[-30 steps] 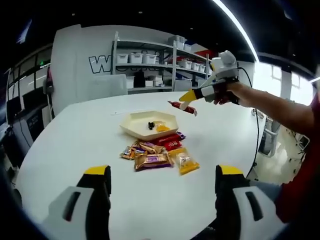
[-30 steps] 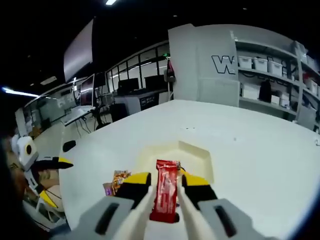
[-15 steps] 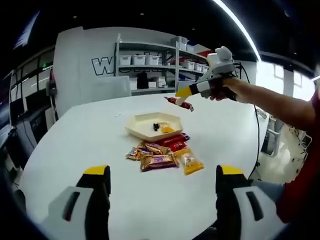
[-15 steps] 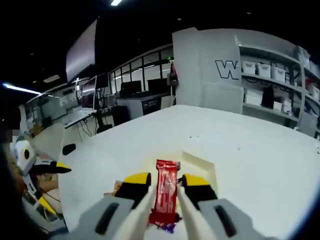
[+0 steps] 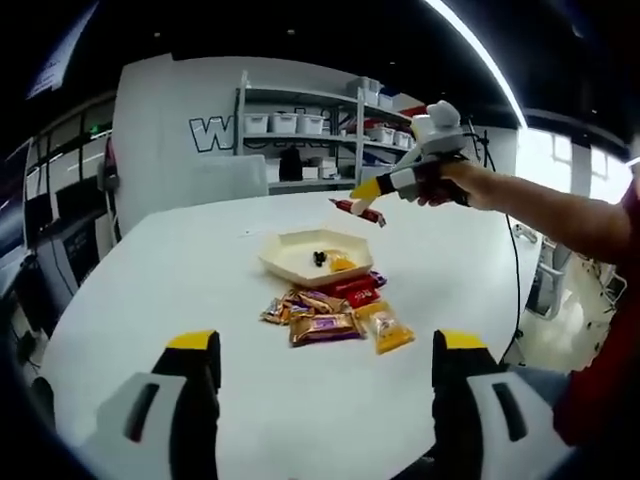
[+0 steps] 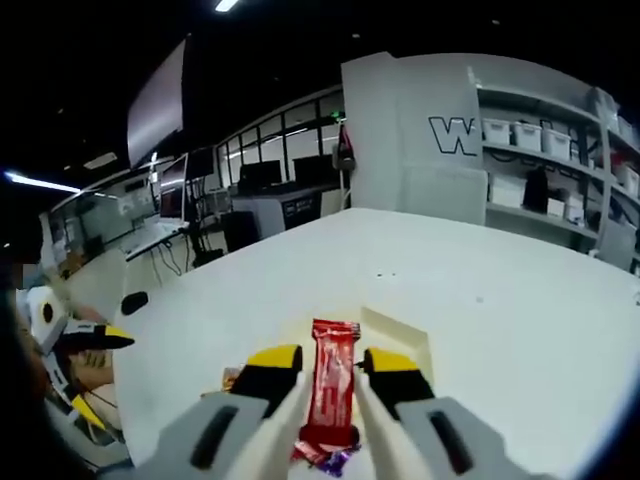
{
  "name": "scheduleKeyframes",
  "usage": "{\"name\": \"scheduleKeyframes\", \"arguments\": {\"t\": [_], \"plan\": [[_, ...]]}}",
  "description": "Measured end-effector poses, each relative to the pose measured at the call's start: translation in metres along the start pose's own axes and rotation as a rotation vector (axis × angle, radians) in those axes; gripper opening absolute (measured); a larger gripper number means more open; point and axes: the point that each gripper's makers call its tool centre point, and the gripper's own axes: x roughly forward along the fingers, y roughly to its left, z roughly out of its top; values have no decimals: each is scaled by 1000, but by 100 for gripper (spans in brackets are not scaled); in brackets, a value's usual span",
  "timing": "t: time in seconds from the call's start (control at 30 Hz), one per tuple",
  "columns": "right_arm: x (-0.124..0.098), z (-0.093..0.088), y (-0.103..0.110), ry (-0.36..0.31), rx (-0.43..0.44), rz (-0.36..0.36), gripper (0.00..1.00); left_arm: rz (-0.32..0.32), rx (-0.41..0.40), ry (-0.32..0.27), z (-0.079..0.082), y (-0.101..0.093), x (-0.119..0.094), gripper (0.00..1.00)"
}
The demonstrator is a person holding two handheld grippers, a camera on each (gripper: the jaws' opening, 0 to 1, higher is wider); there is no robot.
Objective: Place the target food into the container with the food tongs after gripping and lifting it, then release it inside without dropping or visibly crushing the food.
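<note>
Your right tongs (image 6: 328,372) are clamped on a red snack bar (image 6: 332,385), which stands lengthwise between the two yellow-tipped jaws and pokes out past them. In the left gripper view you can see those same tongs (image 5: 368,193) held up in the air by your hand (image 5: 440,183), with the red bar (image 5: 358,211) hanging at a slant above the far side of the cream hexagonal tray (image 5: 283,254), not touching it. The tray sits on the white bench (image 5: 150,300) and already holds a small dark item (image 5: 319,259) and a yellow packet (image 5: 342,264). Just beside the tray, on its near side, lies a loose pile of wrapped snacks (image 5: 335,315): red, purple, brown and yellow wrappers, some overlapping. In the right gripper view the tray's pale rim (image 6: 400,330) shows just beyond the bar, and a scrap of purple and red wrapper (image 6: 330,461) peeks out below it. Your left tongs (image 5: 325,365) are spread wide apart with nothing between them, hanging low over the near part of the bench, well apart from the pile. Shelving with white bins (image 5: 290,125) stands behind the bench.
</note>
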Motion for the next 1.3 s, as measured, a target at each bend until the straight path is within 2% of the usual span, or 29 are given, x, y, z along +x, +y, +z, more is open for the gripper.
{"name": "scheduleKeyframes", "arguments": {"t": [0.13, 0.33, 0.47, 0.6, 0.73, 0.87, 0.93, 1.3], "plan": [[7, 0, -1, 5, 13, 4, 19, -11, -30, -18, 2, -1, 1, 88], [19, 2, 2, 6, 20, 14, 19, 0, -65, -14, 1, 1, 0, 99], [24, 4, 6, 4, 21, 18, 19, -2, -68, -10, 0, 1, -1, 99], [29, 3, 11, 10, 11, 21, 19, 21, -50, -6, -1, 3, -2, 99], [32, 4, 14, 9, 2, 25, 20, 8, -116, -45, 4, 3, -3, 99], [34, 8, 15, 3, -40, 13, 23, 19, -105, -37, 3, 5, -3, 99], [33, 9, 16, -3, -55, 7, 23, 20, -95, -22, 1, 4, -3, 99], [22, 11, 12, -13, -34, 12, 23, 13, -93, -27, 1, 1, -2, 99]]}}
